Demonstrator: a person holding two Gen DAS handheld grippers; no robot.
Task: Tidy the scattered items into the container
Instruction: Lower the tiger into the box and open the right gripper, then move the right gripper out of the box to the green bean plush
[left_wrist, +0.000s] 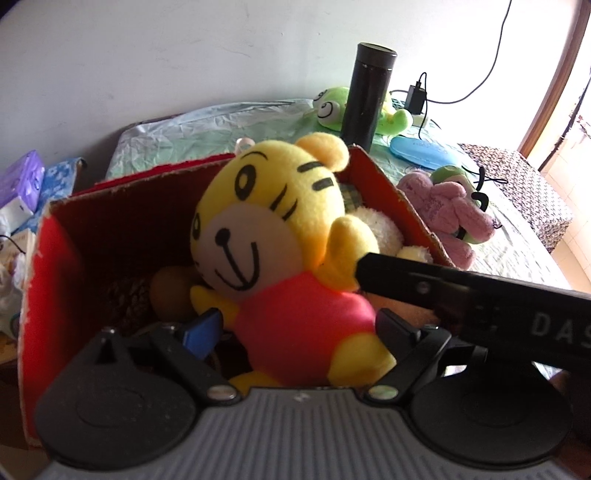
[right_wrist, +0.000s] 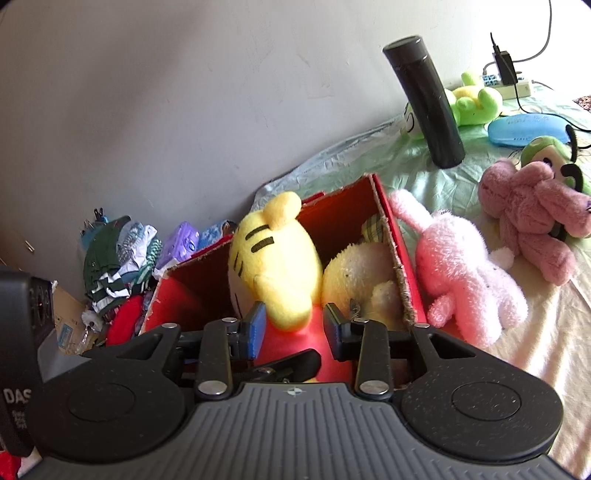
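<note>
- Two grippers hang over one red cardboard box (left_wrist: 55, 258), and the yellow tiger toy (left_wrist: 273, 240) sits in it, leaning on the far right corner.
- Left side first: the left gripper (left_wrist: 299, 325) has its jaws wide apart, one on each side of the tiger's pink tummy. I cannot tell if the pads press on it or only stand beside it.
- Right in front of that gripper the tiger sits nearly straight up, head far and feet near.
- Next, the right gripper (right_wrist: 293, 325) comes in from the tiger's side. Its jaws stand a little apart and do not squeeze anything; the tiger's yellow arm pokes between them.
- A fluffy cream toy (right_wrist: 354, 273) lies in the box too, just past the right jaw.
- Farther right, outside the box wall, a pink bunny (right_wrist: 461, 273) lies long, head far and feet near, touching the box.
- My guess: the bunny goes in next. The right gripper is nearer, so it should swing right and grab across the bunny's middle.
- Past it lie a purple plush toy (right_wrist: 532, 218), a black flask (right_wrist: 424, 99) and a green frog toy (right_wrist: 476, 99).
</note>
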